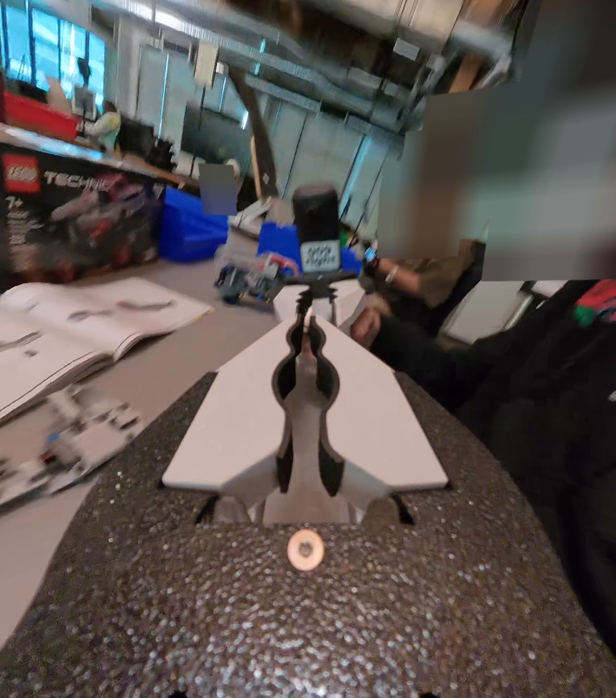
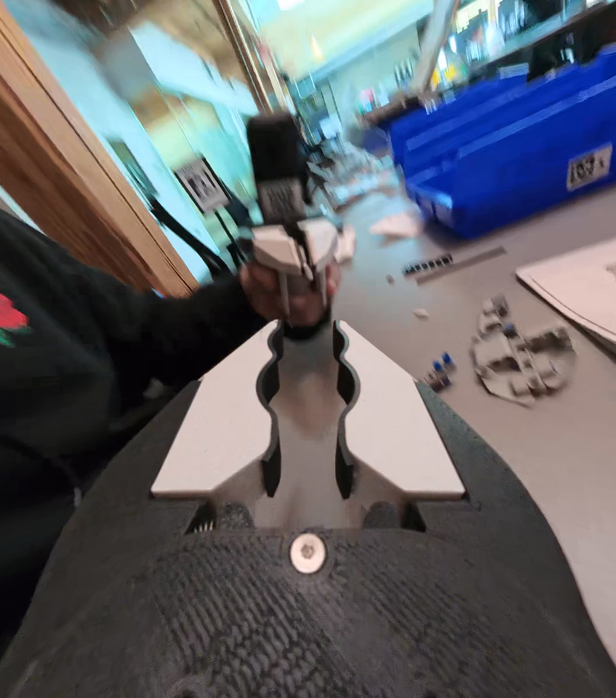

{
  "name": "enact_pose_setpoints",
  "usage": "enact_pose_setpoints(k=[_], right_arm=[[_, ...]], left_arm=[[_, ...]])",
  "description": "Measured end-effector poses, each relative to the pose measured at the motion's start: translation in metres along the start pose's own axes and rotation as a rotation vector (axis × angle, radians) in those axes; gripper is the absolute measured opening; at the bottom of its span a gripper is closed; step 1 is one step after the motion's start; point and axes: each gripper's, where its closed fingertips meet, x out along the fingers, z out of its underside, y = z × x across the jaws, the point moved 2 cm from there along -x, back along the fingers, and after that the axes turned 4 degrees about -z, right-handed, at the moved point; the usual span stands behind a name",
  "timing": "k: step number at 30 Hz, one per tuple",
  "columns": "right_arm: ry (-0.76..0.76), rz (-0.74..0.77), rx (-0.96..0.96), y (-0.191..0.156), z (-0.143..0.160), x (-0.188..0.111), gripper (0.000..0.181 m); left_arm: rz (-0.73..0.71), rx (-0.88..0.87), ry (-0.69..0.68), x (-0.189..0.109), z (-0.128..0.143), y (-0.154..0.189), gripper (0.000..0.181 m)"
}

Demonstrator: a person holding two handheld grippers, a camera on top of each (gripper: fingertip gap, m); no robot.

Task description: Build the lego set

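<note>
My left gripper [image 1: 304,324] is held above the grey table [image 1: 170,374] with its jaws almost together on a small black lego piece [image 1: 303,304] that sticks out past the tips; blur hides its shape. My right gripper [image 2: 307,329] is open and empty, tips pointing at the left gripper [image 2: 293,247], which a hand [image 2: 272,298] holds close in front. The right gripper also shows in the left wrist view [image 1: 318,298], facing mine. A partly built grey lego model [image 2: 518,359] lies on the table and shows in the left wrist view [image 1: 83,426].
An open instruction booklet [image 1: 72,332] lies left of the model, the black lego box [image 1: 72,219] behind it. Blue bins [image 2: 525,151] stand at the back. Two blue pins [image 2: 440,368] and a row of black pieces [image 2: 427,264] lie loose. A black sleeve [image 2: 110,340] fills the left. The tips of both grippers are at nearly the same place.
</note>
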Motion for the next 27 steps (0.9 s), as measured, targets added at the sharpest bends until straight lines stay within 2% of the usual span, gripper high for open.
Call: enact_pose_setpoints(k=[3,5,8,10,11,15,17,20,22,27], right_arm=[[0.222,-0.106,0.056,-0.011,-0.027,-0.006,0.004],[0.269,-0.071,-0.011,-0.012,-0.034,-0.011,0.0],[0.196,0.053,-0.152,-0.006,-0.03,-0.013,0.007],[0.143,0.096,-0.149,0.001,-0.023,-0.011,0.018],[0.141,0.069,-0.128,0.0,-0.021,-0.009,0.02],[0.248,-0.096,-0.011,-0.012,-0.025,-0.003,0.004],[0.278,-0.127,0.034,-0.012,-0.026,-0.003,0.0],[0.281,-0.112,0.04,-0.009,-0.024,-0.004,0.001],[0.273,-0.075,0.02,-0.005,-0.024,-0.004,0.007],[0.24,-0.016,-0.064,-0.005,-0.023,-0.002,0.005]], left_arm=[[0.072,-0.081,0.073,0.011,-0.004,0.005,0.0],[0.059,-0.074,0.054,0.018,0.0,0.003,0.0],[0.056,-0.037,0.034,0.025,0.001,0.006,0.0],[0.069,-0.039,0.066,0.026,-0.004,0.009,0.0],[0.073,-0.043,0.083,0.026,-0.006,0.009,0.0],[0.093,-0.054,0.124,0.026,-0.006,0.01,0.0],[0.105,-0.066,0.142,0.026,-0.005,0.011,0.0],[0.103,-0.067,0.146,0.027,-0.004,0.011,0.0],[0.095,-0.07,0.142,0.028,-0.003,0.009,0.0],[0.04,-0.008,0.124,0.029,0.0,0.004,0.0]])
